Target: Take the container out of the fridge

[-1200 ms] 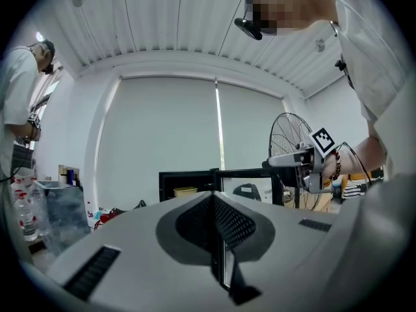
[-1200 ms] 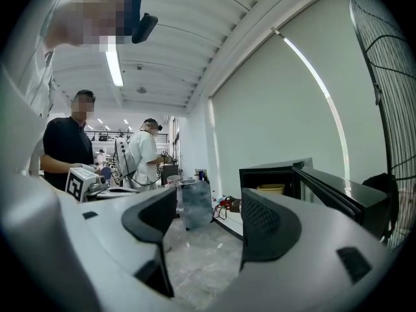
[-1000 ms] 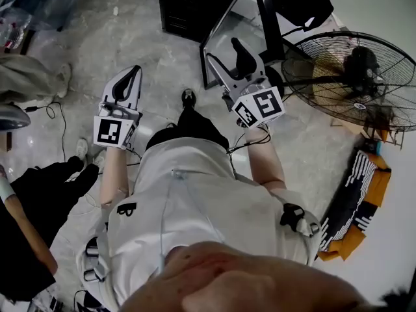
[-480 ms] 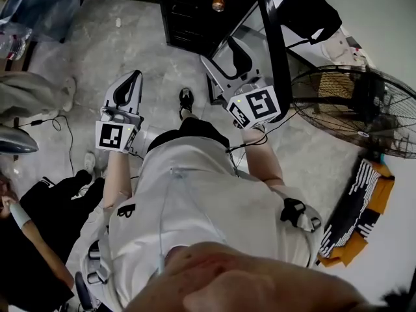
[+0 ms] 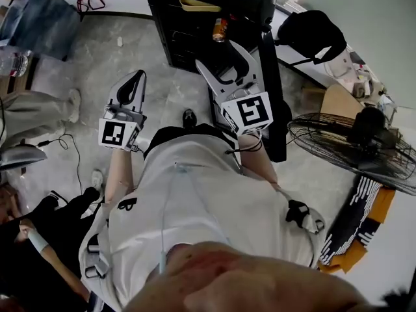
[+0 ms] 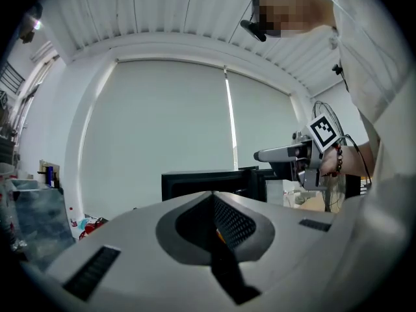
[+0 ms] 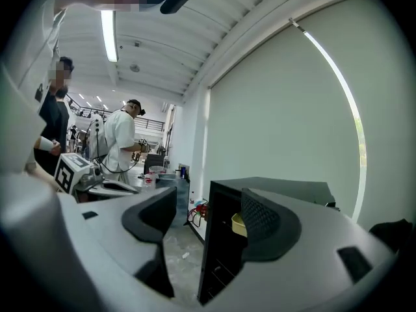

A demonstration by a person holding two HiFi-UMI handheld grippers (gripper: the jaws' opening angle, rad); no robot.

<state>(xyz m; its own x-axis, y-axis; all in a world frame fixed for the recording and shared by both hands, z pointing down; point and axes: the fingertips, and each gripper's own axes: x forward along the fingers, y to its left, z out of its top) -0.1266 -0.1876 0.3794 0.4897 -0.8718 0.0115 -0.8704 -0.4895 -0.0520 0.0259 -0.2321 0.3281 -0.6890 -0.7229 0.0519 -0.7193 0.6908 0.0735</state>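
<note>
A black fridge [image 5: 195, 25] stands open in front of me, its door [image 5: 272, 77] swung out to the right. On an upper shelf rests a pale yellow container [image 5: 197, 5], with an orange can [image 5: 220, 30] on a shelf below it. My right gripper [image 5: 222, 57] is open and empty, held just before the fridge opening. The right gripper view shows the fridge [image 7: 218, 252] and the yellow container [image 7: 237, 224] between the spread jaws of that right gripper [image 7: 208, 223]. My left gripper [image 5: 134, 82] is shut and empty, out to the left over the floor. In the left gripper view the left gripper [image 6: 214, 220] points at the fridge [image 6: 208, 177].
A large floor fan [image 5: 357, 155] stands to the right, with a black bag [image 5: 309, 28] behind the door. A person in black [image 5: 39, 239] crouches at lower left. Blue plastic bags [image 5: 39, 15] lie at upper left. Other people [image 7: 120, 142] work at a far table.
I have stepped closer to the fridge, so its shelves, the container and the can have come into view. The right gripper has moved up toward the opening. The left gripper stays shut.
</note>
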